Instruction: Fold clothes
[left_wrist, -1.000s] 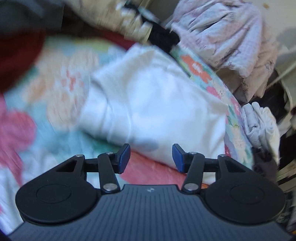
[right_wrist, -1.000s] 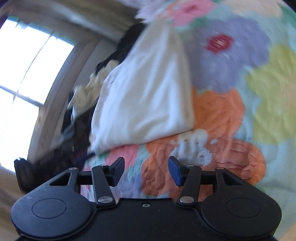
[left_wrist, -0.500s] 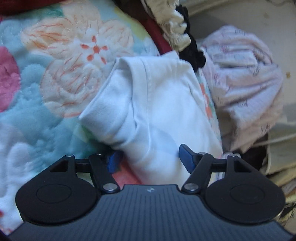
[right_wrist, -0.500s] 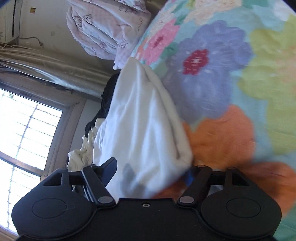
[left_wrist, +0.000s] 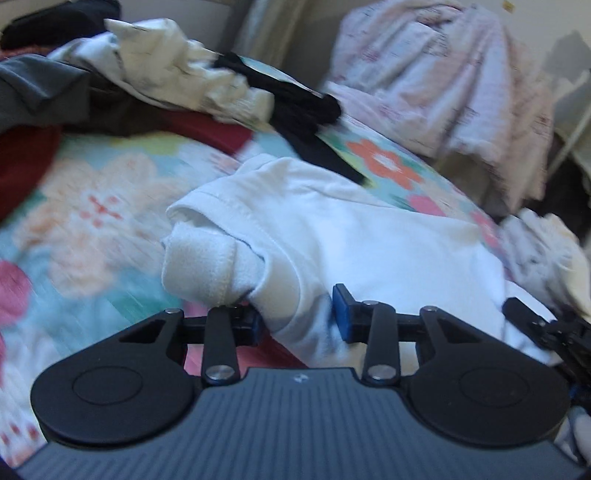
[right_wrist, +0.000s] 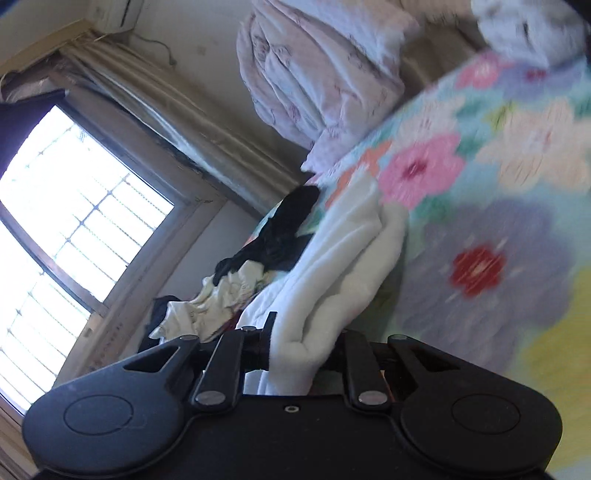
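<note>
Soft, light white garment (left_wrist: 369, 236) bunches between both closing jaws — left gripper (left_wrist: 295, 317), right gripper (right_wrist: 304, 350) — best pinched at the hems.

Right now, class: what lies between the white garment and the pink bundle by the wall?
In the left wrist view, a strip of flowered quilt separates the white garment from the pink bundle; nothing else lies there.
</note>
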